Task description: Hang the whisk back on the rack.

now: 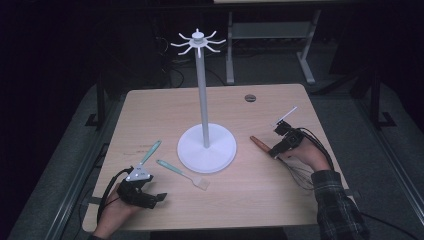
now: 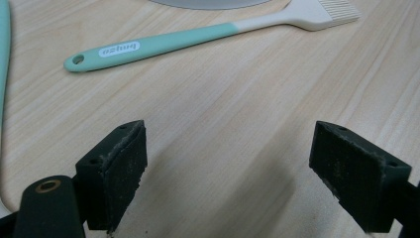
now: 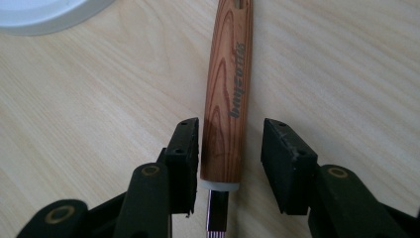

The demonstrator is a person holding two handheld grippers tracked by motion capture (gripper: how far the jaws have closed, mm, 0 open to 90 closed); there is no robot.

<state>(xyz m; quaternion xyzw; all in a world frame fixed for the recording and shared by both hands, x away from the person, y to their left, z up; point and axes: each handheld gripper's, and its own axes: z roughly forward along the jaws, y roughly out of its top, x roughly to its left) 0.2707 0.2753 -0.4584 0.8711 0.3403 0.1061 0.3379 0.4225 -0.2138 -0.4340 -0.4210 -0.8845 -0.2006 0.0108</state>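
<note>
A wooden handle lies on the table right of the white stand's base; a metal stem leaves its white collar. My right gripper is open around the handle's collar end: one jaw touches it and the other stands a little off. In the high view this handle points away from the right gripper. My left gripper is open over bare wood, at the table's front left. A teal-handled brush lies ahead of it.
The stand's tall pole carries a ring of hooks at its top. A second teal utensil lies left of the brush. A round cable port sits near the table's far edge. A thin white rod rises behind the right gripper.
</note>
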